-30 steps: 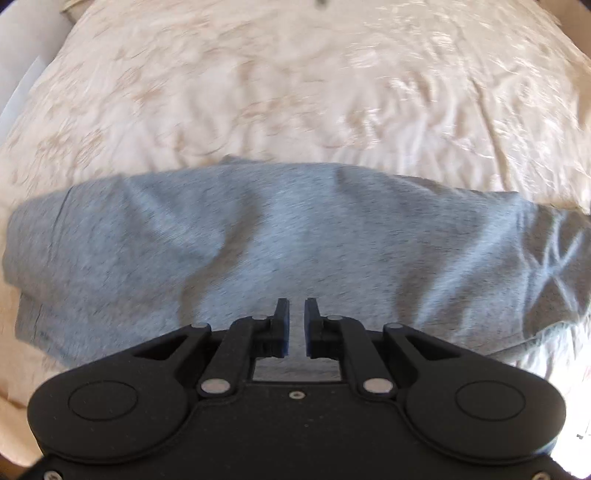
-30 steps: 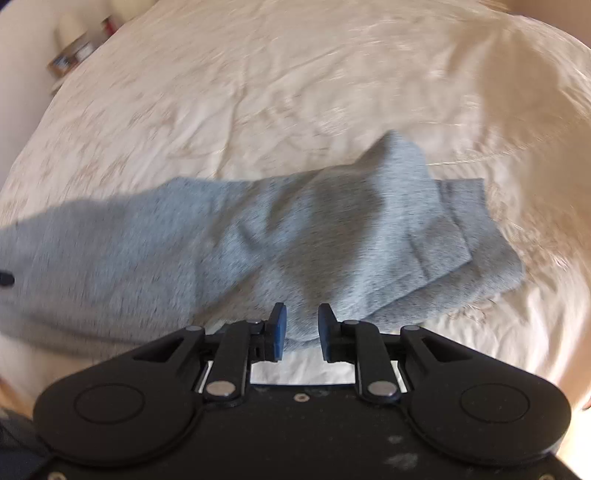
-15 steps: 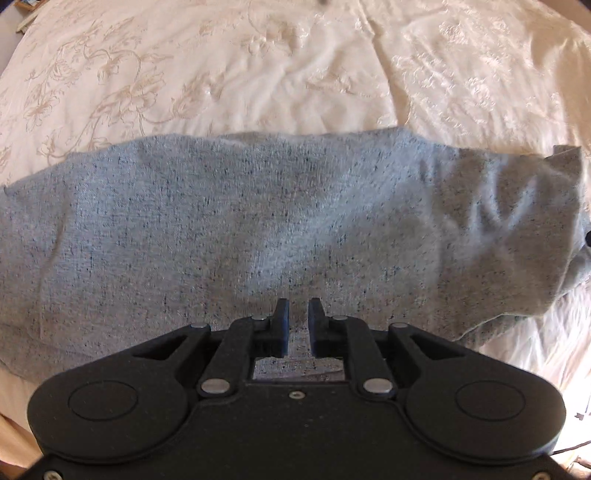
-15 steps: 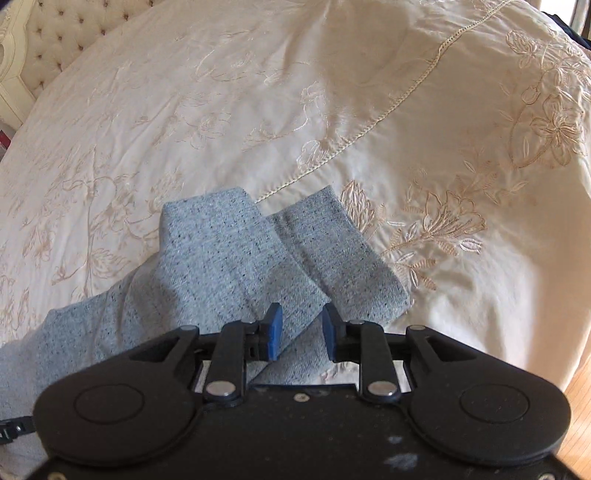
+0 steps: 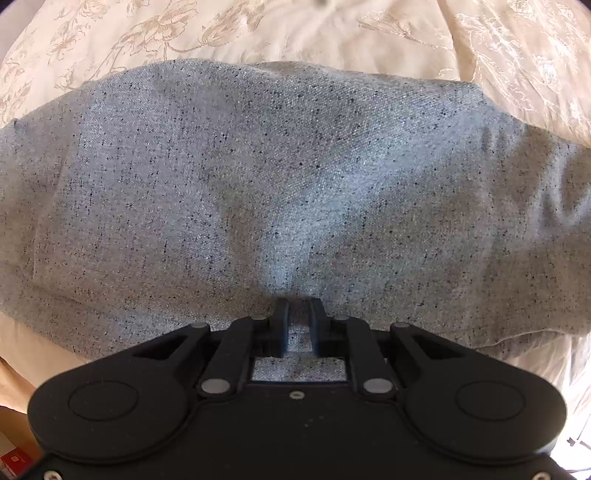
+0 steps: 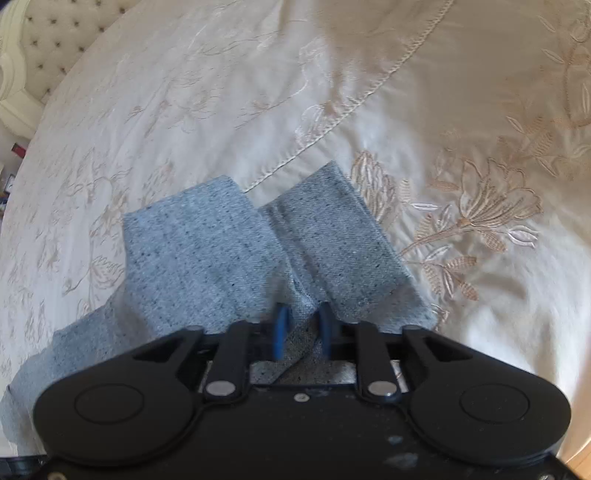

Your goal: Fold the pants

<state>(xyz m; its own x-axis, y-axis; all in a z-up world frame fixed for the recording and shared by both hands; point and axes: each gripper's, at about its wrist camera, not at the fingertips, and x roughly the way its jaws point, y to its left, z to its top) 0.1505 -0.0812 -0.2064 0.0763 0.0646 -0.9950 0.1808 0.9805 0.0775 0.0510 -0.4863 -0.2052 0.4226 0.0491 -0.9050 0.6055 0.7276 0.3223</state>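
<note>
In the left wrist view, the left gripper (image 5: 298,306) is being held at the lower centre of the frame, its jaws set narrowly apart with grey cloth between them; a firm pinch cannot be confirmed. The grey speckled pants (image 5: 280,192) are being spread across the middle of the frame over a cream embroidered bedspread (image 5: 295,33). In the right wrist view, the right gripper (image 6: 303,317) is being kept narrowly parted around a fold near the two leg ends (image 6: 258,240), which are lying side by side at centre frame. A tufted headboard (image 6: 48,48) is being shown at upper left
</note>
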